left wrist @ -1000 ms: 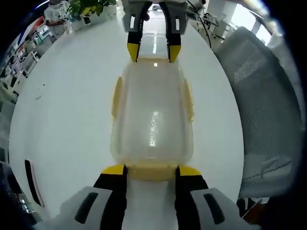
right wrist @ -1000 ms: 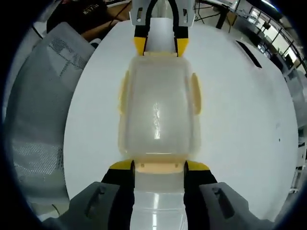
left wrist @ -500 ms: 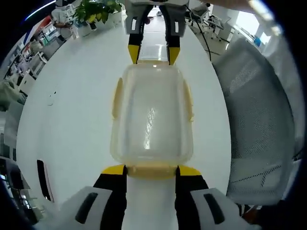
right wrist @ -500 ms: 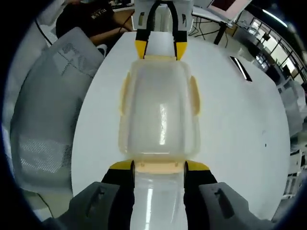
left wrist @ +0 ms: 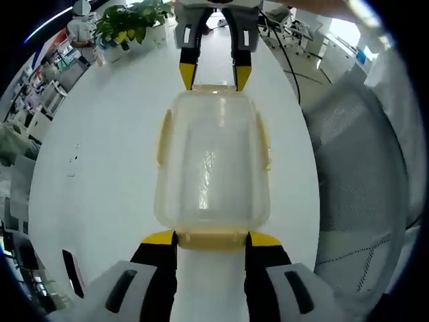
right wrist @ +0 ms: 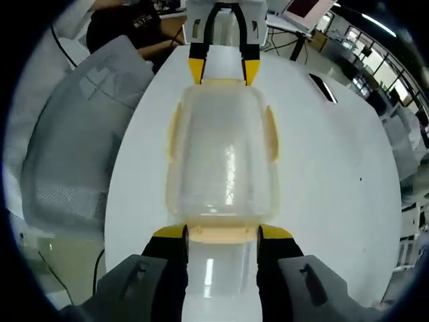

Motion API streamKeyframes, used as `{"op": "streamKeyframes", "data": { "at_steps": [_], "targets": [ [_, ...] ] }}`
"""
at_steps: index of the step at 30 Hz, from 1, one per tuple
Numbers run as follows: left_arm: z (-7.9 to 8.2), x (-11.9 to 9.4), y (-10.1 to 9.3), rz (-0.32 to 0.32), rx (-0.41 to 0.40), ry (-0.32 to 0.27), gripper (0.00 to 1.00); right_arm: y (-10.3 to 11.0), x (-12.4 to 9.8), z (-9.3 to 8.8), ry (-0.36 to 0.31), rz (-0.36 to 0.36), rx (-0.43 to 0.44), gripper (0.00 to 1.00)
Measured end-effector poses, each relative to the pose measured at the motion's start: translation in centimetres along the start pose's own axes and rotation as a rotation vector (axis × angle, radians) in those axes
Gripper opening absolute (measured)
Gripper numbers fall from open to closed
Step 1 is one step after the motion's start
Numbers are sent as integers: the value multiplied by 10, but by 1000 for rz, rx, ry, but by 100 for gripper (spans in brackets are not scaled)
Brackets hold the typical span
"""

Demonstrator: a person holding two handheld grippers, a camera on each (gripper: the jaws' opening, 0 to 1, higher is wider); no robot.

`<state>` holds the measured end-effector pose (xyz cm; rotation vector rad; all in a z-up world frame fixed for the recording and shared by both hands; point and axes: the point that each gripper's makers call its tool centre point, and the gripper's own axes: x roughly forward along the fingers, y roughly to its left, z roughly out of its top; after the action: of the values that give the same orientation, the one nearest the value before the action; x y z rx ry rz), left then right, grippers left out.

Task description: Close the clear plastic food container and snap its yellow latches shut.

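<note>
A clear plastic food container [left wrist: 211, 161] with its lid on is held lengthwise between both grippers over the white table [left wrist: 100, 134]. Its yellow side latches [left wrist: 163, 137] lie flat against the long sides. My left gripper [left wrist: 212, 240] is shut on the near yellow end latch [left wrist: 212, 236]. My right gripper [left wrist: 210, 75] grips the far end. In the right gripper view the same container [right wrist: 223, 161] runs from my right gripper [right wrist: 222, 233], shut on the end latch [right wrist: 222, 231], up to the left gripper [right wrist: 224, 70].
A grey mesh chair [left wrist: 362, 168] stands beside the table, also seen as a chair [right wrist: 74, 147] at left. Potted plants [left wrist: 124, 20] sit at the far edge. A dark flat object [left wrist: 70, 272] lies on the table. A person in a dark shirt [right wrist: 134, 23] sits beyond.
The container stays fixed between both grippers while the table and chair slide behind it, so both hands have moved together with it. Neither grip has changed.
</note>
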<state>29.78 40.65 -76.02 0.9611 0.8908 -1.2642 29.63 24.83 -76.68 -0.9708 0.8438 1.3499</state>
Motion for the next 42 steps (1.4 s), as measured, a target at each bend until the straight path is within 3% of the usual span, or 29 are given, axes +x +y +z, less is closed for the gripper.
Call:
{"op": "streamKeyframes", "data": {
  "at_steps": [15, 26, 32, 42],
  "targets": [
    [80, 36, -2, -31, 14, -1, 33, 7, -31, -80, 5, 11, 28, 36],
    [121, 59, -2, -53, 28, -7, 33, 10, -46, -126, 2, 16, 58, 36],
    [128, 69, -4, -64, 38, 11, 33, 13, -43, -137, 9, 29, 70, 36],
    [115, 62, -5, -71, 13, 45, 33, 10, -37, -124, -9, 38, 53, 36]
  ]
}}
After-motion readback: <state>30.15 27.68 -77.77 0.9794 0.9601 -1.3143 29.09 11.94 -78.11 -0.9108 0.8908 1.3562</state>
